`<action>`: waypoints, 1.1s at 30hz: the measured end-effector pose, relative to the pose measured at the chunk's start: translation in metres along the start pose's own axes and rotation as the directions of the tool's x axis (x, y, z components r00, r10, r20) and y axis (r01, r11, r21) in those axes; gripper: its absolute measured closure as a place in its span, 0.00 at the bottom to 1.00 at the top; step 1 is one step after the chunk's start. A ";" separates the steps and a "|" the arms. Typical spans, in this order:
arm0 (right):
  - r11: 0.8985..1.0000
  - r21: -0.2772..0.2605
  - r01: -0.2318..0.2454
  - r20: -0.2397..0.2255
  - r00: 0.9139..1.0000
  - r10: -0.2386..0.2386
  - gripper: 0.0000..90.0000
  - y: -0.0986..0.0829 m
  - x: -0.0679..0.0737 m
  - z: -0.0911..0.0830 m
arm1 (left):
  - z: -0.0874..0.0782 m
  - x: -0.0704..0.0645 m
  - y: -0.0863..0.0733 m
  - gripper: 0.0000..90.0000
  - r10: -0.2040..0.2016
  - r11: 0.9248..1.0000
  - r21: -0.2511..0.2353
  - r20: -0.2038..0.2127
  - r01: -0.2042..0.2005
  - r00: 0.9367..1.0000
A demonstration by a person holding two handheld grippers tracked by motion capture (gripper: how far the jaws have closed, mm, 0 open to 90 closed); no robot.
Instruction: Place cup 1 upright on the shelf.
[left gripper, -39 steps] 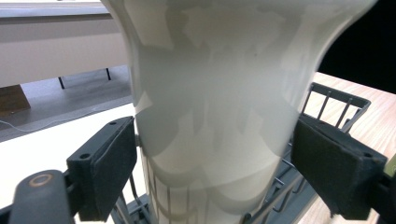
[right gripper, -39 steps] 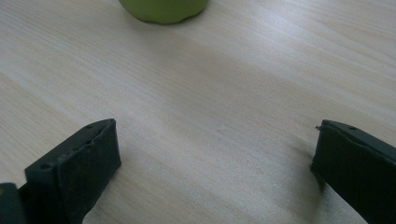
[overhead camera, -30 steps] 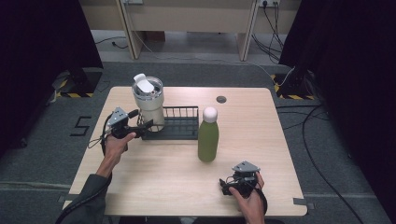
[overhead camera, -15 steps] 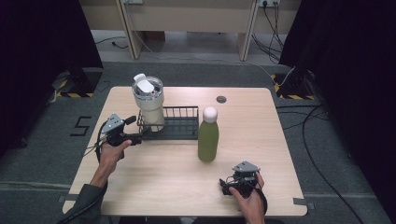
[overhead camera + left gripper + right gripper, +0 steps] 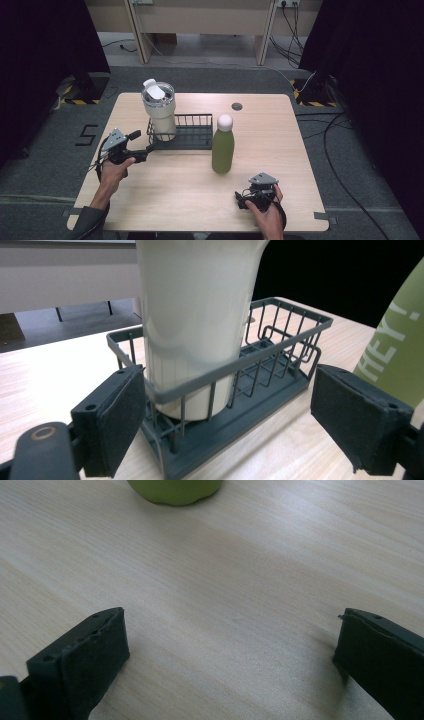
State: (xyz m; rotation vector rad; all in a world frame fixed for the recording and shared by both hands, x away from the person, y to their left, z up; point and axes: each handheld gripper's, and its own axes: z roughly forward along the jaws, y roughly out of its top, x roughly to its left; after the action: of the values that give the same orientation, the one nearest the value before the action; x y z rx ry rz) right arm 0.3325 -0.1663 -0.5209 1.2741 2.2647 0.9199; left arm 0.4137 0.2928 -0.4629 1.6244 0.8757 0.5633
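Two grippers sit low on a pale wood-grain tabletop [image 5: 280, 130], each held in a person's hand coming in from the near edge. At about 5 o'clock the right gripper [image 5: 248, 198] rests close to the front edge; in the right gripper view its fingers [image 5: 80, 655] stand wide apart with bare wood between them, grasping nothing, and the base of the green bottle [image 5: 175, 490] shows just ahead. At about 9 o'clock the left gripper [image 5: 142, 145] hovers at the left end of a dark wire basket [image 5: 192, 137]; in the left gripper view its fingers [image 5: 117, 420] are spread wide, one beside the basket's near corner and the other off to the side, closed on nothing.

Near the middle of the tabletop the green bottle [image 5: 223, 150] stands upright with a white cap, just in front of the basket's right end and printed with "HEY!" in pale letters. The basket lies lengthwise toward 11 o'clock, and a cream tumbler [image 5: 160, 112] stands upright inside its left end, lid on. A small dark round grommet [image 5: 237, 106] is set in the wood toward 12 o'clock.

Beyond the tabletop lies grey carpeted floor [image 5: 210, 82], with a "5" marked on it at 9 o'clock, yellow-and-black striped tape at both far corners, and cables trailing at the right. Black curtains hang on either side, and pale wooden furniture legs stand at the far wall.
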 end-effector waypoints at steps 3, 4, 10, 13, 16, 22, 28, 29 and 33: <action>1.000 0.000 0.001 0.000 1.000 -0.001 0.01 0.000 0.000 0.000 | -0.004 0.002 -0.003 0.16 -0.004 1.000 0.003 -0.006 0.004 1.000; 1.000 -0.001 0.004 0.000 1.000 -0.004 0.01 0.000 0.000 0.000 | -0.005 0.002 -0.004 0.16 -0.008 1.000 0.003 -0.009 0.008 1.000; 1.000 0.000 0.001 0.000 1.000 -0.001 0.01 0.000 0.000 0.000 | -0.011 0.001 -0.009 0.16 -0.012 1.000 0.012 -0.006 0.012 1.000; 1.000 0.000 0.002 -0.001 1.000 -0.002 0.01 0.000 0.000 0.000 | -0.013 -0.001 -0.010 0.16 -0.008 1.000 0.017 -0.002 0.008 1.000; 1.000 -0.001 0.004 -0.002 1.000 -0.004 0.01 0.000 0.000 0.000 | -0.014 -0.004 -0.011 0.16 -0.004 1.000 0.022 0.002 0.004 1.000; 1.000 -0.001 0.006 -0.003 1.000 -0.006 0.01 0.000 0.000 0.000 | -0.018 -0.008 -0.017 0.16 0.003 0.999 0.042 0.008 -0.004 1.000; 1.000 0.000 0.002 -0.004 1.000 -0.002 0.01 0.000 0.000 0.000 | -0.024 -0.012 -0.023 0.16 0.009 0.998 0.059 0.016 -0.010 1.000; 1.000 0.000 0.003 -0.004 1.000 -0.003 0.01 0.000 0.000 0.000 | -0.025 -0.012 -0.023 0.16 0.010 0.998 0.062 0.017 -0.011 1.000; 1.000 0.000 0.004 -0.004 1.000 -0.004 0.01 0.000 0.000 0.000 | -0.030 -0.015 -0.030 0.16 0.011 0.997 0.072 0.023 -0.013 1.000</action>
State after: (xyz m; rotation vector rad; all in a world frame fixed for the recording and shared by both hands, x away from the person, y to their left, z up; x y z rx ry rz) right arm 0.3326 -0.1663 -0.5210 1.2679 2.2693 0.9221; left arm 0.3744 0.3017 -0.4832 1.6994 0.8789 0.5256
